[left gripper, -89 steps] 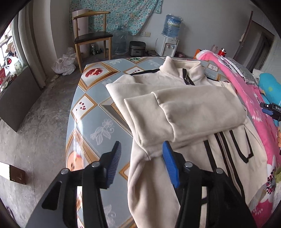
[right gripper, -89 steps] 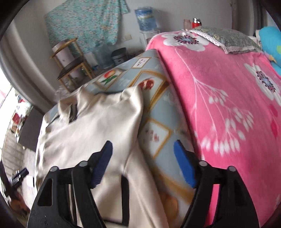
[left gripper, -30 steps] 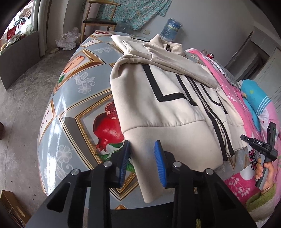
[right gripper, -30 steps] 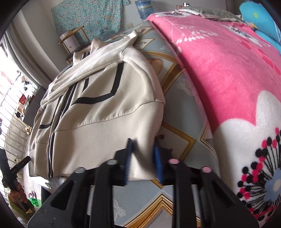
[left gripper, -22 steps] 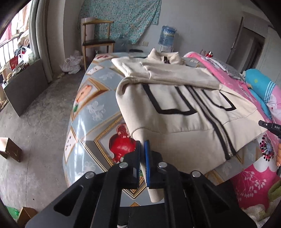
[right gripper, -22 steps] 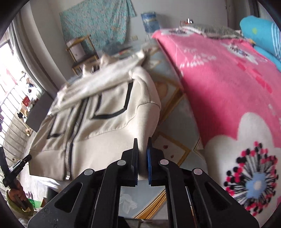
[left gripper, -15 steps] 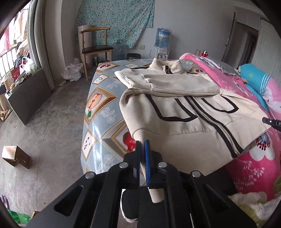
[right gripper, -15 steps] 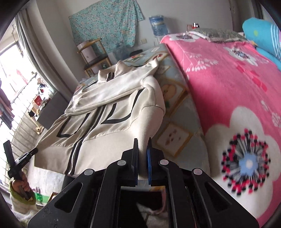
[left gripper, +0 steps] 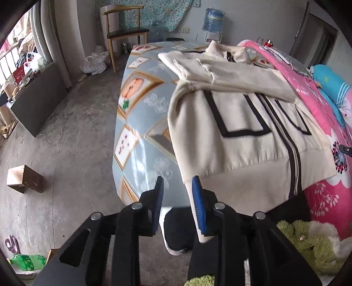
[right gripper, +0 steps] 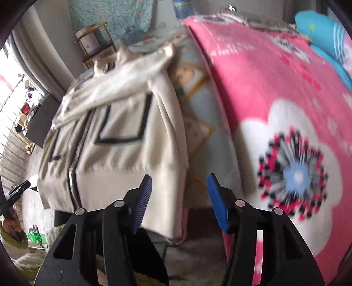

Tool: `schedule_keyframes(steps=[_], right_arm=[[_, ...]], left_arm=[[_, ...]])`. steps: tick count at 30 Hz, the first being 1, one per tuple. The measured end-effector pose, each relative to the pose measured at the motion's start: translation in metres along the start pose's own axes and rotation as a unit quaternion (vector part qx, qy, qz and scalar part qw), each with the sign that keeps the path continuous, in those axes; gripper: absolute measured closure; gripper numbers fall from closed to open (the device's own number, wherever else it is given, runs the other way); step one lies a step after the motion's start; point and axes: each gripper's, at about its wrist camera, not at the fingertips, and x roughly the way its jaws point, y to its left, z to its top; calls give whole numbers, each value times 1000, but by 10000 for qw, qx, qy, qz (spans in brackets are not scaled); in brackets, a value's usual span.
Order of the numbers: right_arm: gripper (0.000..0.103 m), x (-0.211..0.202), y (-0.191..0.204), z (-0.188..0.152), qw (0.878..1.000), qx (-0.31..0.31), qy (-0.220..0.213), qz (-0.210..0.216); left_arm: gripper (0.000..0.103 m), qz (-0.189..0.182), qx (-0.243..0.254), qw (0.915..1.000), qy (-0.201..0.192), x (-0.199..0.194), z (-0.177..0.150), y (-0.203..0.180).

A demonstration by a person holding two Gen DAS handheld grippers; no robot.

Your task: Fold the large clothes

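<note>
I had both tongs opening: left gripper (left gripper: 177, 193) and right gripper (right gripper: 179, 191) released the cream jacket (left gripper: 242, 136) (hem overhanging the table (left gripper: 140, 123)).

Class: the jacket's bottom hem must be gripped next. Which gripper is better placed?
Left gripper: the jacket hem corner hangs against its right pad. The right gripper has the hem behind its wider, opening jaws.

I can read no text, brand, number or sign in either wrist view. The water bottle (left gripper: 213, 19) at the far wall carries a blue label with pale lettering too small to make out. The black tab at the jacket collar (left gripper: 230, 57) shows no legible mark.
</note>
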Motion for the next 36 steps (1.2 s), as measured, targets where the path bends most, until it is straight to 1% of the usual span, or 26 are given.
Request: schedule_keyframes(steps=[1,2,3,4,5,6,7,9,10,12,13,15,18,20,22,25,27,28,29,30,31,32,34,36], right_arm=[[42,-3,6,17,9999,-97,-94,103],[36,-5,13,35,9993,-213,-207,241],[34,-7,23,54,9981,-353,-322,384],[31,-6,33,70,9967,-492,-419,491],[25,-6,45,88,9949,-635,-506,599],[21,-3,58,111,9921,-801,-595,758],[17,1,68,128,9893,-931,-656,913],[17,15,89,167,9846,-1119,-724,1132],[16,26,100,184,9836,-1200,-715,1139],[16,54,122,224,9831,-1345,-729,1002],[16,68,130,242,9837,-1377,-676,934],[16,100,145,275,9859,-1375,-542,781],[16,153,166,321,9881,-1449,-245,445],[16,191,177,347,9893,-1431,52,270],[16,224,182,365,9904,-1332,344,113],[16,262,186,382,9883,-1338,720,-167],[16,280,185,386,9861,-1323,993,-182],[17,288,185,386,9848,-1320,1112,-183],[21,293,184,386,9834,-1338,1205,-220],[24,298,183,383,9815,-1386,1292,-277],[30,300,183,382,9801,-1419,1356,-307],[34,301,182,379,9786,-1461,1420,-282],[38,298,179,373,9758,-1570,1509,-199],[47,290,173,363,9735,-1633,1602,-30]], left_arm=[[68,-30,-7,9999,-96,-4,12,0],[58,-53,-9,9997,-232,-6,32,1],[52,-29,-7,9993,-369,-7,54,-1],[44,-40,9,9987,-516,-7,76,-3],[33,-123,18,9977,-668,-7,98,-5],[28,-248,-8,9964,-811,-6,122,-8],[25,-348,-35,9954,-895,-1,145,-11],[23,-473,-29,9937,-1012,14,196,-23],[20,-484,-19,9934,-1043,23,218,-29],[18,-500,15,9932,-1047,52,267,-41],[18,-486,-27,9941,-972,70,290,-48],[18,-573,-167,9951,-793,109,332,-60],[18,-598,-299,9960,-595,165,380,-80],[18,-610,-336,9967,-427,198,402,-92],[18,-450,-321,9984,-146,232,417,-106],[18,-205,-467,9985,191,273,431,-117],[18,-158,-602,9976,298,290,436,-116],[20,-118,-635,9974,325,294,436,-115],[27,-52,-633,9974,353,298,437,-116],[31,-10,-595,9974,415,302,437,-116],[37,-12,-538,9974,476,305,436,-117],[43,3,-421,9976,546,306,434,-119],[48,105,-97,9978,641,305,428,-125],[50,156,286,9973,657,298,419,-131]])
